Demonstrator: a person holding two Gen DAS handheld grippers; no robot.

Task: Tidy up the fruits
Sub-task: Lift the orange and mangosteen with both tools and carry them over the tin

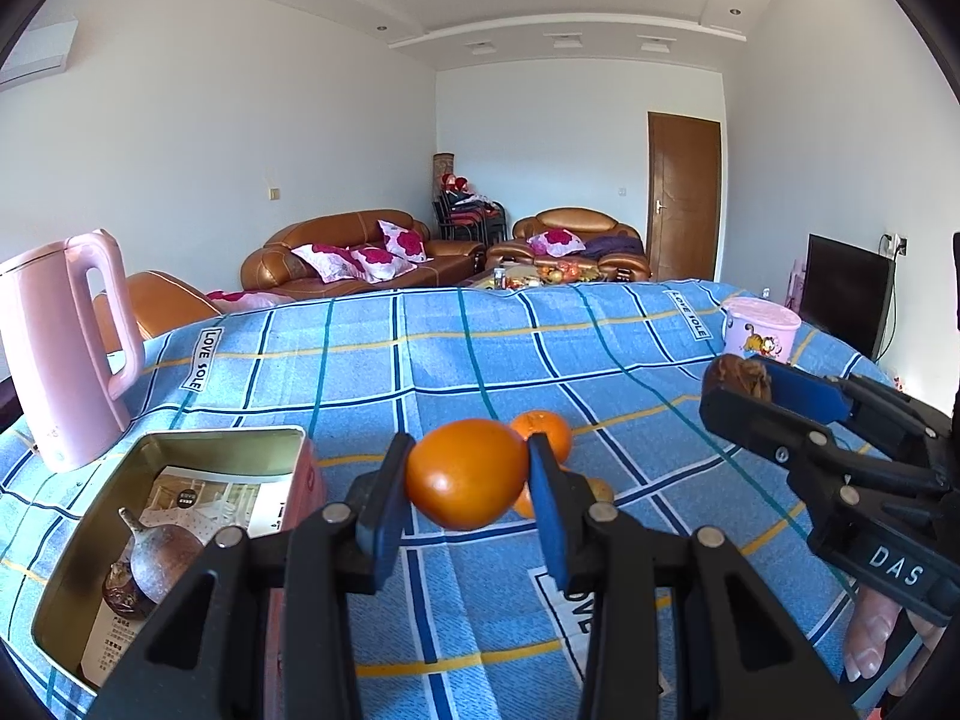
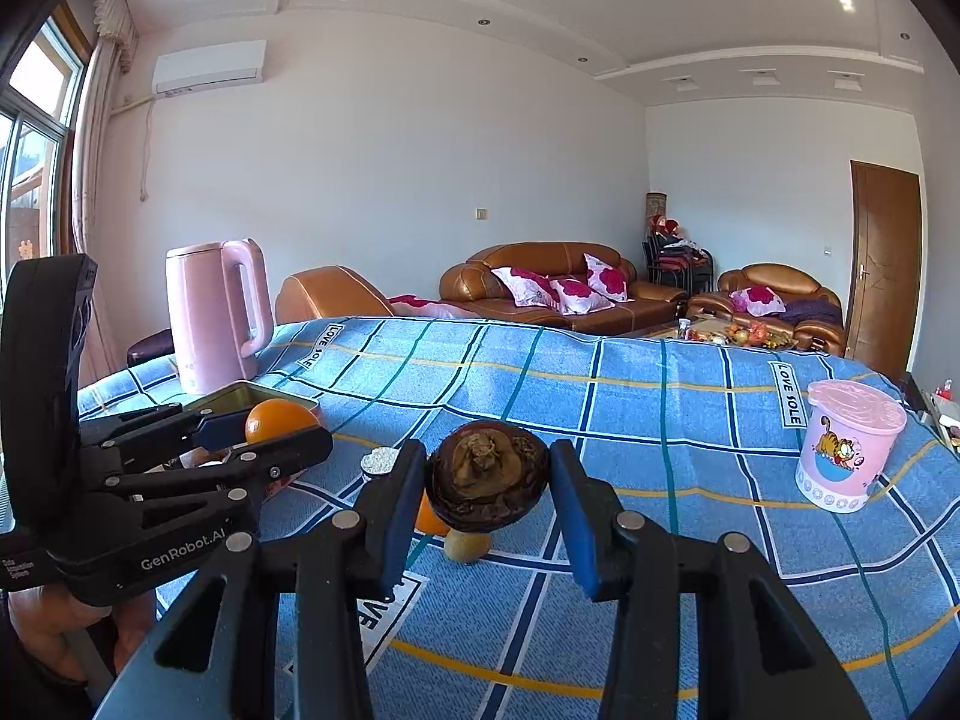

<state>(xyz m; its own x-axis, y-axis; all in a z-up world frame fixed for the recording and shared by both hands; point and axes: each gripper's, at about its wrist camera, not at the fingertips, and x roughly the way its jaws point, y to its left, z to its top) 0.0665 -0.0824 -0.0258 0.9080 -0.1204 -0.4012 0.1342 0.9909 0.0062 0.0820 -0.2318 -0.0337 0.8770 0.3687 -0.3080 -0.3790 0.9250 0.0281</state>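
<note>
Left-wrist view first: at far left I see the tin (image 1: 180, 438), open on the cloth (image 1: 468, 360), with a dark fruit (image 1: 162, 558) lying in it, stem end toward the far left. Just right of the tin, my left gripper (image 1: 469, 474) pinches an orange (image 1: 465, 474) between its blue pads (image 1: 384, 516); the fruit sits at the fingertips, lifted off the cloth. It is slightly egg-shaped, its long axis tilted from upper left down to lower right. Behind it, a second orange (image 1: 543, 429) lies on the cloth, with a smaller yellowish fruit (image 1: 600, 489) beside the right finger. At the right, my right gripper (image 1: 741, 381) holds a brown fruit (image 1: 744, 375) at its tips.

From the right wrist, the left gripper (image 2: 273, 429) with its orange (image 2: 279, 417) sits at the left, in front of the tin (image 2: 252, 390). In the middle, my right gripper (image 2: 489, 480) carries the brown fruit (image 2: 489, 477), squat and wider than tall, crown facing the camera. The left pad (image 2: 405, 510) presses its side; whether the right pad touches I cannot tell. Below it lies a small yellowish fruit (image 2: 467, 546).
</note>
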